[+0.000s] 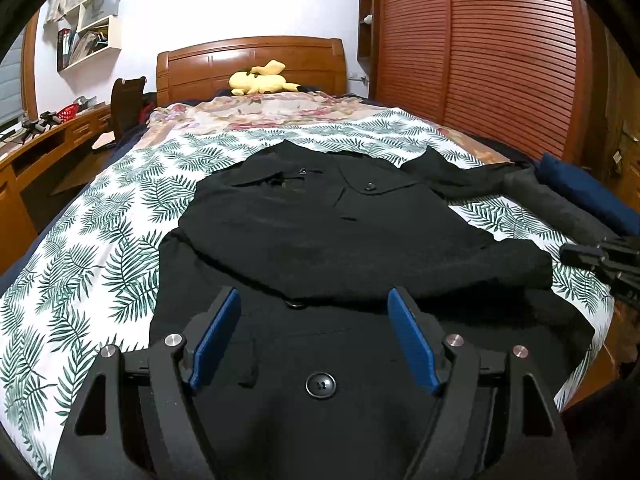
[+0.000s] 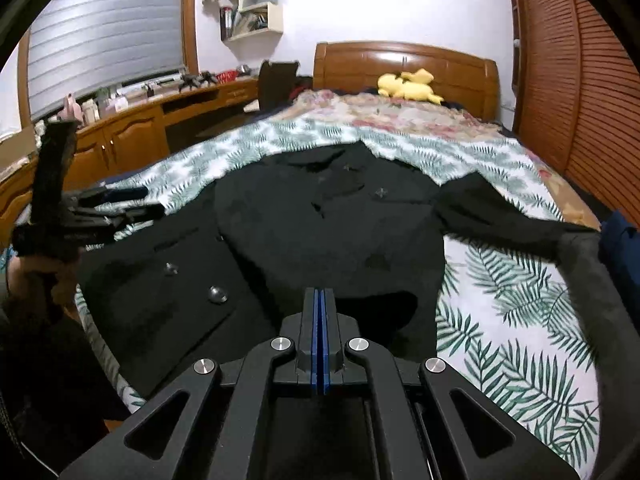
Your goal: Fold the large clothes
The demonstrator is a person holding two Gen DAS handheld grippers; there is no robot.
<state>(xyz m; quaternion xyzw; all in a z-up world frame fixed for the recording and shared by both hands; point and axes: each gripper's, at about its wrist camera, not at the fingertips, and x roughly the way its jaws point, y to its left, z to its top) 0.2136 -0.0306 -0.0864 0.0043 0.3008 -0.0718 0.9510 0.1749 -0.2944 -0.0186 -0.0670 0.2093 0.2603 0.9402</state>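
Observation:
A large black coat (image 1: 328, 240) with black buttons lies spread on the bed, its upper part folded down over the lower part. One sleeve (image 1: 472, 176) stretches to the right. My left gripper (image 1: 314, 300) is open and empty, hovering over the coat's near hem around a button (image 1: 320, 385). My right gripper (image 2: 321, 300) is shut with its blue pads together and nothing between them, above the coat (image 2: 304, 232) near its right edge. The right gripper also shows at the right edge of the left wrist view (image 1: 600, 260). The left gripper shows at the left of the right wrist view (image 2: 116, 216).
The bed has a white leaf-print cover (image 1: 100, 248) and a floral blanket (image 1: 272, 110) by the wooden headboard (image 1: 252, 60), with a yellow plush toy (image 1: 260, 80). A wooden desk (image 2: 132, 128) and chair stand left. A slatted wardrobe (image 1: 500, 52) stands right. A dark blue cloth (image 1: 580, 184) lies by the sleeve.

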